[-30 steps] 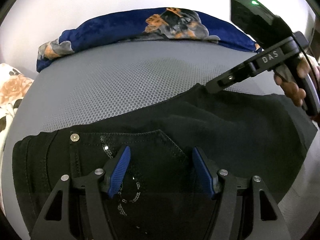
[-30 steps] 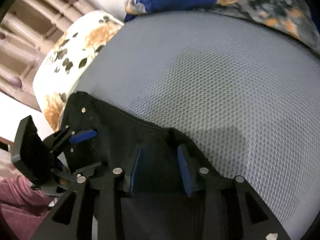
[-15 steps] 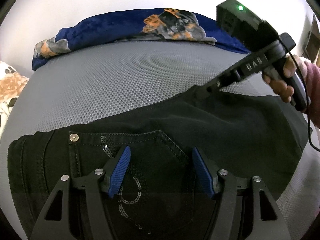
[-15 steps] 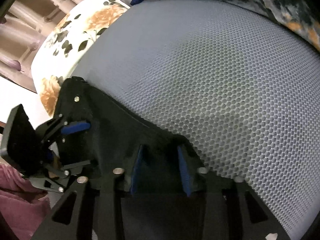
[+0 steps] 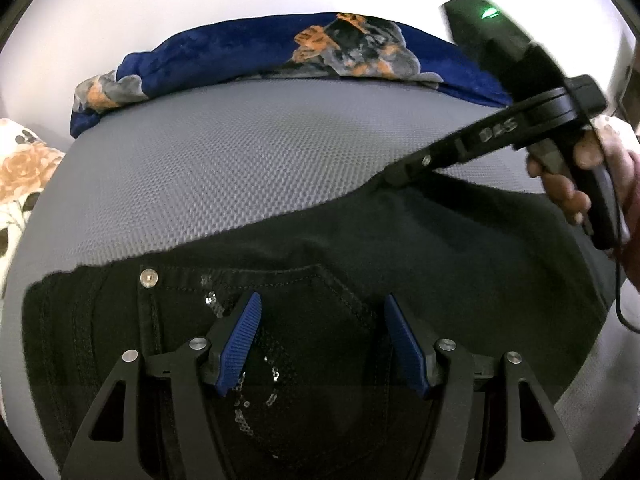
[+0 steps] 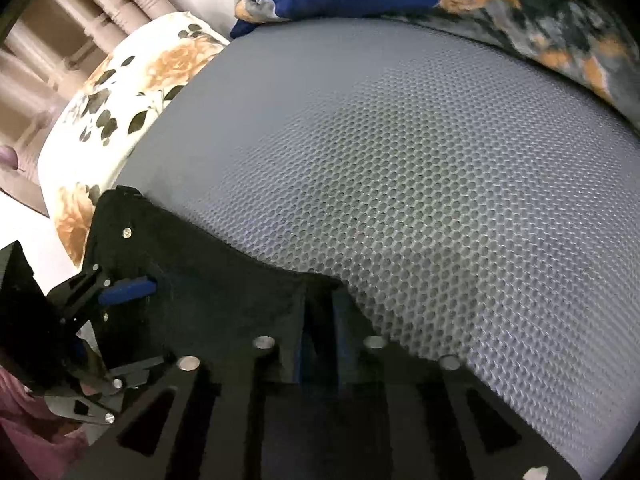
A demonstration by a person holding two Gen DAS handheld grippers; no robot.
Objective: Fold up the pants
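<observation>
Black pants (image 5: 400, 264) with a sequinned back pocket and a silver rivet lie across a grey mesh mattress (image 5: 248, 160). My left gripper (image 5: 322, 320) is open, its blue pads either side of the pocket, just over the cloth. My right gripper (image 6: 322, 320) is shut on the far edge of the pants (image 6: 224, 292), pinching a small peak of cloth. In the left wrist view the right gripper (image 5: 390, 178) meets the pants' far edge. In the right wrist view the left gripper (image 6: 128, 320) sits at the waist end.
A blue, orange and grey blanket (image 5: 280, 60) lies bunched along the mattress's far edge. A floral pillow (image 6: 132, 100) sits at the left end by a wooden headboard (image 6: 60, 40). Bare mesh stretches beyond the pants.
My right gripper has closed from a wide gap to a narrow pinch on the pants' edge. My left gripper stays open over the pocket.
</observation>
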